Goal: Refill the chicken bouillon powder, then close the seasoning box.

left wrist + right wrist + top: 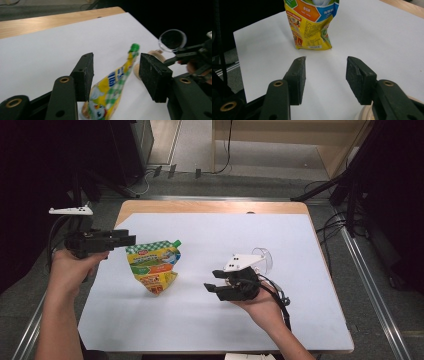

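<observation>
A: Since the white surface (210, 320) carries everything, we start there: it fills the middle of the high view, and the pouch (152, 265) lies on it left of centre, spout toward the upper right, flat bottom toward the lower edge.

B: We read that as a pouch set down on its side, free of any grip. In the left gripper view the pouch (110, 90) sits beyond and between the pads, yet neither pad presses on it.

A: So the left gripper (131, 240), at the left of the high view just above the pouch's top edge, has its jaws apart and holds nothing.

B: The right gripper (212, 287), right of centre, also stands with jaws apart and nothing between them; in its own view it faces the pouch's (312, 25) bottom seam, likely lined up to take that end.

A: Behind it, a small clear glass (265, 257) waits, perhaps for pouring.
</observation>
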The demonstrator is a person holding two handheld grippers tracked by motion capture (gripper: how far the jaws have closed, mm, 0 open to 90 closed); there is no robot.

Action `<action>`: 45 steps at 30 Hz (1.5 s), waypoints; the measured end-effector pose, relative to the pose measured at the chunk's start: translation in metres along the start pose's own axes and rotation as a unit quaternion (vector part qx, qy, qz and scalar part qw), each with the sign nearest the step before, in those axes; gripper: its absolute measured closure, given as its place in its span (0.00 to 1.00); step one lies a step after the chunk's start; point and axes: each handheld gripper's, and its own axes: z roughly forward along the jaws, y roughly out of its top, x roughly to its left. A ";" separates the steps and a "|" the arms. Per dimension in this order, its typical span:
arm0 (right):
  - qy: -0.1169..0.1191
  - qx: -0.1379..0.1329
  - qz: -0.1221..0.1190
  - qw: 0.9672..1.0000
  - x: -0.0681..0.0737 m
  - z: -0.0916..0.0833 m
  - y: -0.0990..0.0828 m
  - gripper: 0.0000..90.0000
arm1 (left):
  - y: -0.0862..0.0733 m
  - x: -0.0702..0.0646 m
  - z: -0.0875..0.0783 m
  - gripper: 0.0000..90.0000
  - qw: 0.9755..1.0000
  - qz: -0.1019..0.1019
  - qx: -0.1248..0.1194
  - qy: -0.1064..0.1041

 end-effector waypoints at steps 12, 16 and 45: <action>0.005 0.005 0.006 1.000 -0.006 -0.008 0.004 0.58 | -0.016 0.030 0.011 0.51 0.999 -0.028 0.001 0.019; 0.006 0.002 0.010 1.000 -0.008 -0.013 0.008 0.58 | -0.020 0.034 0.018 0.50 0.999 -0.026 0.006 0.024; -0.043 -0.030 0.035 0.998 -0.042 -0.085 0.024 0.63 | -0.047 0.051 0.057 0.50 0.999 -0.037 0.036 0.013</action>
